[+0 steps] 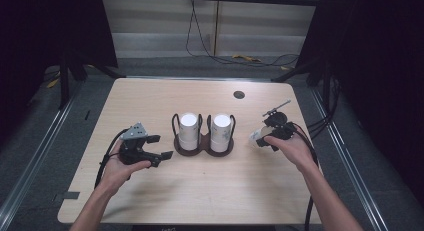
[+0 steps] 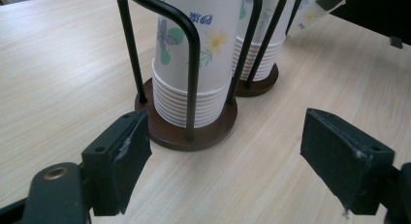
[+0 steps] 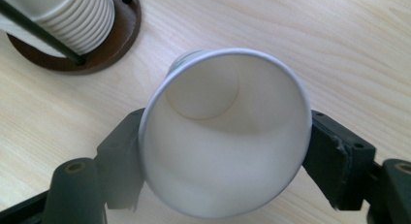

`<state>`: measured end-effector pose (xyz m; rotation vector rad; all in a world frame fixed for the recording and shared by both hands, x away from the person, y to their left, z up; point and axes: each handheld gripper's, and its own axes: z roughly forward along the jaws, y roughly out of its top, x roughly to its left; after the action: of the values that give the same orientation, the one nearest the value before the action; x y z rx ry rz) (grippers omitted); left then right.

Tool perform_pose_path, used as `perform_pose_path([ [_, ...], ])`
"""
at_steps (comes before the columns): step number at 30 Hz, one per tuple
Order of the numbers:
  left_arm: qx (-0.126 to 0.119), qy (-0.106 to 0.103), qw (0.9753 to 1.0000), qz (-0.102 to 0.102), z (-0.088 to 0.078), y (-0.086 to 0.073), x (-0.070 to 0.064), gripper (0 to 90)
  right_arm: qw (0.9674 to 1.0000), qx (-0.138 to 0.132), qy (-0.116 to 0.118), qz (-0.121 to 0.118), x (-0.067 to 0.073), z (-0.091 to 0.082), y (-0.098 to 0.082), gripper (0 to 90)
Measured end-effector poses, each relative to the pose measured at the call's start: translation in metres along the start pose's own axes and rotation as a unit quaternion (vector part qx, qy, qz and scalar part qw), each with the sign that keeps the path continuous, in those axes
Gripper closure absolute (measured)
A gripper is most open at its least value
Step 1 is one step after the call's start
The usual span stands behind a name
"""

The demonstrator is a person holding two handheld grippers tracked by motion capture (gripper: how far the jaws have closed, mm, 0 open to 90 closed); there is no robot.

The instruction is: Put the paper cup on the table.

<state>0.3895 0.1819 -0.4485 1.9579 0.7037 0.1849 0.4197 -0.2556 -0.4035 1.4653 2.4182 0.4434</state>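
Note:
A dark wire cup holder (image 1: 202, 148) stands mid-table with two stacks of flowered white paper cups, the left stack (image 1: 189, 131) and the right stack (image 1: 220, 132). My left gripper (image 1: 161, 146) rests open just left of the holder, its jaws pointing at it. In the left gripper view the gripper (image 2: 228, 156) has nothing between its pads, and the nearer stack (image 2: 194, 54) stands just ahead on its round base (image 2: 189, 134). My right gripper (image 1: 268, 138), to the right of the holder, is shut on a single paper cup (image 1: 258, 137). That cup (image 3: 225, 132) is pinched at its rim, mouth toward the camera.
A small dark round hole (image 1: 239, 95) sits in the tabletop behind the holder. In the right gripper view the holder's base (image 3: 114, 44) lies at the upper left. Cables trail off the table's left and right sides, and black stands line the floor around the table.

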Motion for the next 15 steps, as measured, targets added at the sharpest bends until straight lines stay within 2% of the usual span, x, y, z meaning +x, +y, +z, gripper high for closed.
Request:
perform_pose_path([
  [3, 0.000, 0.001, 1.0000, -0.002, 0.000, 0.000, 0.001, 18.0, 0.9999, 0.014, 0.001, -0.001, -0.001, 0.002, 0.002, 23.8],
  [4, -0.001, -0.001, 1.0000, 0.000, 0.000, 0.000, 0.000, 18.0, 0.9995, 0.032, -0.004, -0.007, -0.001, 0.005, 0.004, 23.8],
  [5, -0.001, -0.001, 1.0000, 0.000, 0.000, 0.000, 0.000, 18.0, 0.9995, 0.032, -0.004, -0.007, -0.001, 0.005, 0.004, 23.8],
  [6, -0.001, -0.002, 1.0000, 0.003, 0.000, 0.000, 0.000, 18.0, 0.9989, 0.045, -0.007, -0.010, -0.001, 0.006, 0.007, 24.0],
  [9, -0.002, -0.005, 1.0000, 0.005, 0.000, 0.001, -0.002, 18.1, 0.9988, 0.048, -0.007, -0.011, 0.000, 0.008, 0.009, 24.0],
  [11, -0.001, -0.005, 1.0000, 0.005, 0.000, 0.001, -0.002, 18.0, 0.9978, 0.064, -0.009, -0.015, 0.002, 0.013, 0.010, 22.9],
  [13, 0.002, -0.005, 0.9999, 0.010, 0.000, 0.002, -0.001, 18.1, 0.9979, 0.063, -0.010, -0.013, 0.002, 0.013, 0.011, 22.7],
  [15, -0.002, -0.005, 1.0000, 0.006, 0.000, 0.002, -0.002, 18.1, 0.9978, 0.065, -0.009, -0.011, 0.001, 0.014, 0.013, 22.4],
])
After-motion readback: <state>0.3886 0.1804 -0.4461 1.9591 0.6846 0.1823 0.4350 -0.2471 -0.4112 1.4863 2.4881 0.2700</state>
